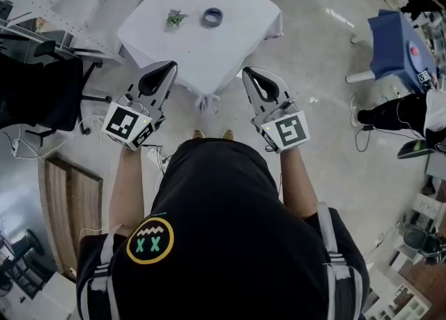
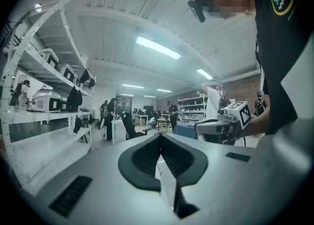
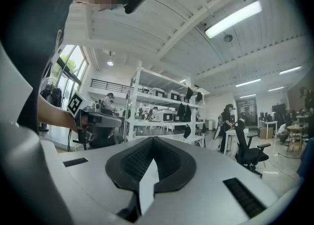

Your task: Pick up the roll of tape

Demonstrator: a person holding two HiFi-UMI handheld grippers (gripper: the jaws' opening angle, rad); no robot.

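The roll of blue tape (image 1: 212, 17) lies flat on a white-clothed table (image 1: 230, 54), near its far side. My left gripper (image 1: 169, 67) and right gripper (image 1: 249, 72) are held level in front of the person's body, short of the table's near corner and well apart from the tape. On both, the dark jaw tips meet with nothing between them. The left gripper view shows its own shut jaws, the left gripper (image 2: 159, 136), with the right gripper (image 2: 228, 121) beside it. The right gripper view shows the right gripper (image 3: 153, 139) shut and the left gripper (image 3: 93, 118) off to one side. Neither gripper view shows the tape.
A small green object (image 1: 175, 19) lies on the table left of the tape. A blue cart (image 1: 397, 43) stands at the right, a black chair (image 1: 42, 81) and a wooden panel (image 1: 70, 207) at the left. White shelving (image 2: 44, 101) and an office chair (image 3: 250, 150) stand around the room.
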